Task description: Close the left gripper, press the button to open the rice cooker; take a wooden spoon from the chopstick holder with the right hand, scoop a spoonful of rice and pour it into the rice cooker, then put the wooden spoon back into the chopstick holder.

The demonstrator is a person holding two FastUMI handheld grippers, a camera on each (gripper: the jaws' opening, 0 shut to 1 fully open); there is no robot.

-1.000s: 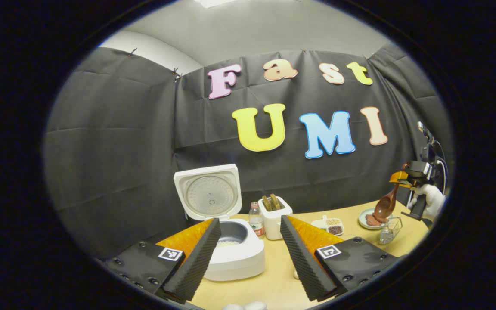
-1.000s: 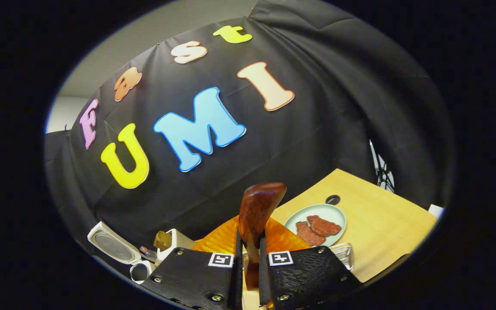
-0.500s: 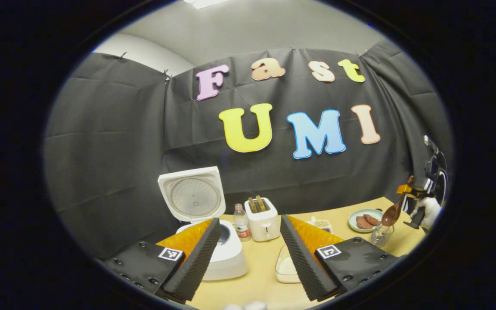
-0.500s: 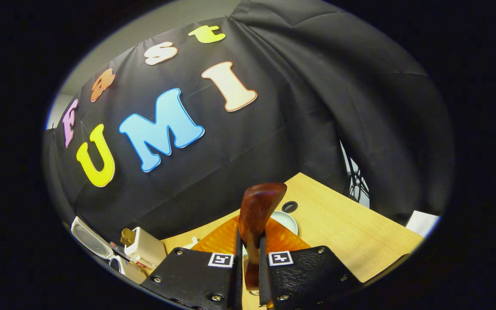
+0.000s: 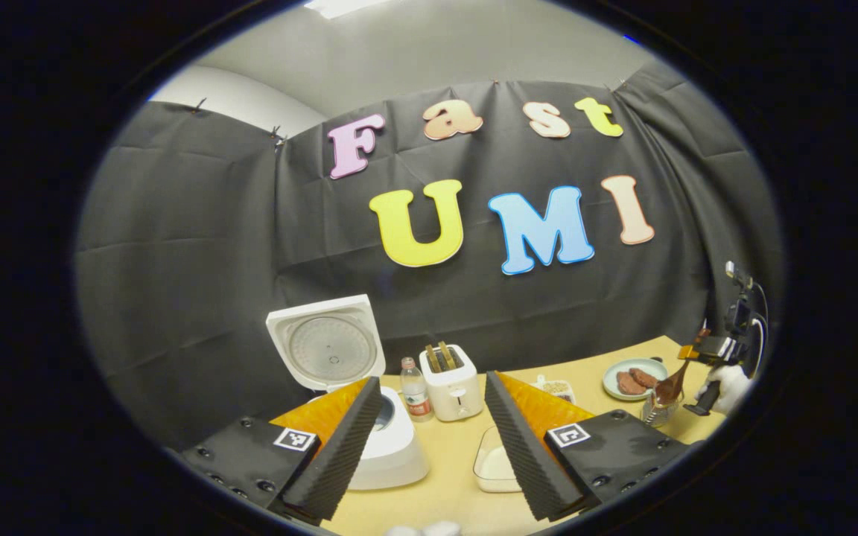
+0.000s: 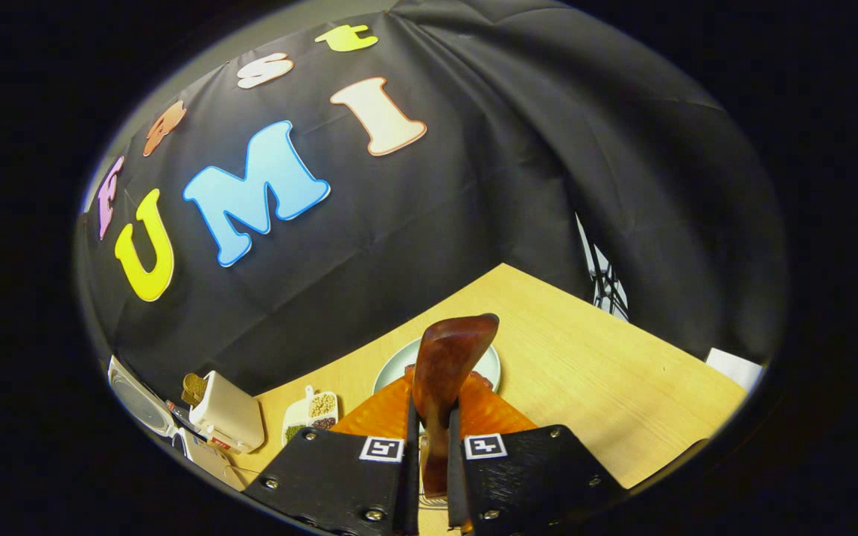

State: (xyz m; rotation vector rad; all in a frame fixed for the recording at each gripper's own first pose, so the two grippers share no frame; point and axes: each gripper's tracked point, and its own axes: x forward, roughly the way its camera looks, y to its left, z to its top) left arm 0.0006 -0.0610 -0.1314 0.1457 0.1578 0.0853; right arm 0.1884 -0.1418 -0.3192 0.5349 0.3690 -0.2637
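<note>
Two grippers: the left hand-held gripper (image 5: 429,439) stands with its jaws wide apart and nothing between them, at the bottom of the left gripper view; the right hand-held gripper (image 6: 429,476) is clamped on the spoon (image 6: 444,372) at the bottom centre of its own view.
Spoon: held by the handle, bowl end rising in front of the camera; in the left gripper view it sits at the far right, bowl down at the holder (image 5: 654,409).
Holder: a wire basket at the right edge of the surface (image 5: 459,447), just beside the plate (image 5: 634,370).
Cooker: lid up at lower left of the left gripper view, cooker (image 5: 392,447) partly behind a finger.
Step, as I judge it: returning the spoon to the holder.
Risk, miss: the holder's mouth is narrow, and the spoon hides it in the right gripper view, so the bowl could catch the wire rim.
Risk, tip: the basket looks light; a sideways push could topple it toward the plate.
Risk, early release: letting go before the bowl is seated could drop the spoon onto the surface.
</note>
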